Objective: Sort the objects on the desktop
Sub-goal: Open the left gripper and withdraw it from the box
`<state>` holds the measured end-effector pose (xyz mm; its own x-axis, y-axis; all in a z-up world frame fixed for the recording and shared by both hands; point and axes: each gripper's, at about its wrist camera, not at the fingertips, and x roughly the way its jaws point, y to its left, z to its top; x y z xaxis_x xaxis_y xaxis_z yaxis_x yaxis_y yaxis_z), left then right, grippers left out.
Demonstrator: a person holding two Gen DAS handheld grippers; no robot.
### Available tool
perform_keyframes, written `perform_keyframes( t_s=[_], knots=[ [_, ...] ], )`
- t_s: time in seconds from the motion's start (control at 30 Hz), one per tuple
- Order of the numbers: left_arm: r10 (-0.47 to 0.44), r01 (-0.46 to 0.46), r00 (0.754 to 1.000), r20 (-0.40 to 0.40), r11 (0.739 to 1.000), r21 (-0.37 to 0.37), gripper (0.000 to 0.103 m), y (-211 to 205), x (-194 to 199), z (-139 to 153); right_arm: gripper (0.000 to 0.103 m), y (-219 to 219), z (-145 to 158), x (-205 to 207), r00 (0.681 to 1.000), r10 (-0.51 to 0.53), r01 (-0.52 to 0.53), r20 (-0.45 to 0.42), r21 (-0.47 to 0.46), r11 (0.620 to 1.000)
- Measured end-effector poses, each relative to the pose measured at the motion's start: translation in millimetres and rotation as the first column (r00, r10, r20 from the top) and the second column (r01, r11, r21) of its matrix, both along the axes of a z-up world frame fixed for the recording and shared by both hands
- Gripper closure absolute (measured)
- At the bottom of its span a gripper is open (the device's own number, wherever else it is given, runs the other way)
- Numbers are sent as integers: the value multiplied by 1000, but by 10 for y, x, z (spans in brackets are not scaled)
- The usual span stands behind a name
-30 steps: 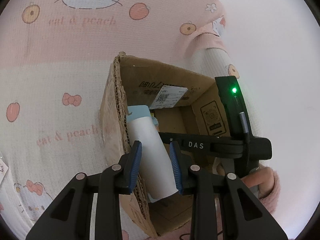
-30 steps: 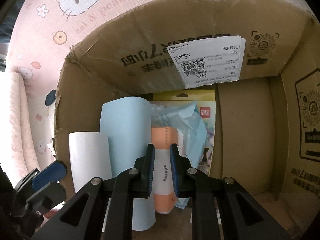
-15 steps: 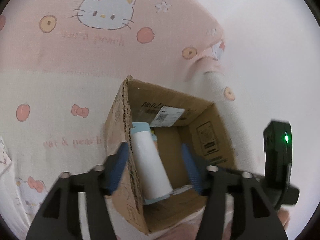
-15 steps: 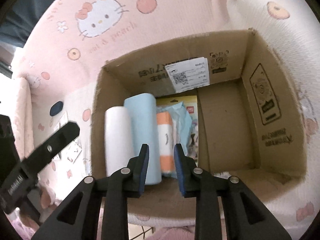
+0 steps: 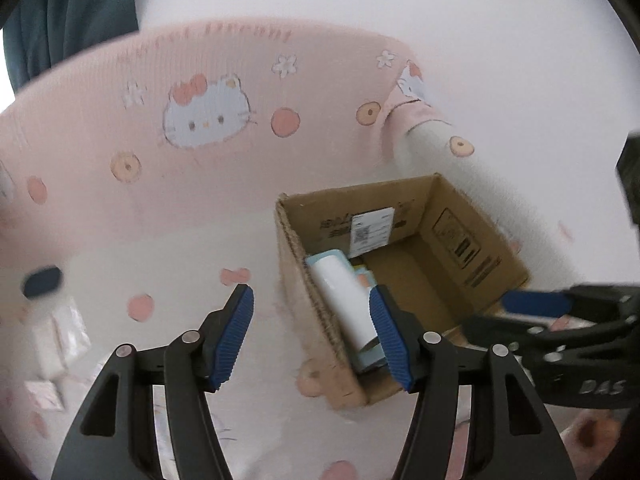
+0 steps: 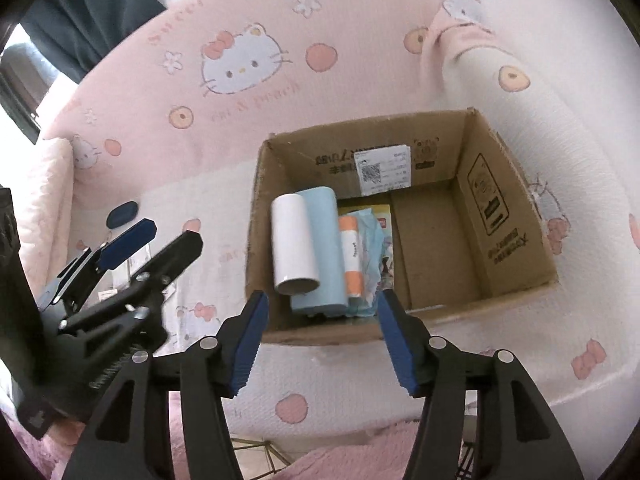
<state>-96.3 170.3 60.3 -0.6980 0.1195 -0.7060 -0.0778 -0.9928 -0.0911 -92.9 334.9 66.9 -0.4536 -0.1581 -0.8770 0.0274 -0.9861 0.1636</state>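
One cardboard box (image 6: pixel 472 256) holds one white roll (image 6: pixel 294 248), one blue roll (image 6: pixel 322 252), one orange-capped tube (image 6: pixel 352 256). Left gripper (image 5: pixel 310 340) and right gripper (image 6: pixel 320 344) both spread wide, empty, above the box.

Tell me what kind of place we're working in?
Likely a home desk or bedroom table: a pink cartoon-cat cloth covers it, a reused cardboard box holds the sorted items, and a dark curtain hangs behind.
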Motion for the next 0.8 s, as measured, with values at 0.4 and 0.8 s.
perform_keyframes(
  t_s=[0.4, 0.8],
  knots=[
    [-46, 46, 999, 6, 995, -83, 37, 0, 229, 63, 40, -149, 167, 399, 999, -21, 23, -45, 43, 999],
    [-58, 61, 996, 73, 997, -40, 37, -36, 349, 69, 39, -120, 77, 536, 998, -50, 53, -24, 99, 994]
  ],
)
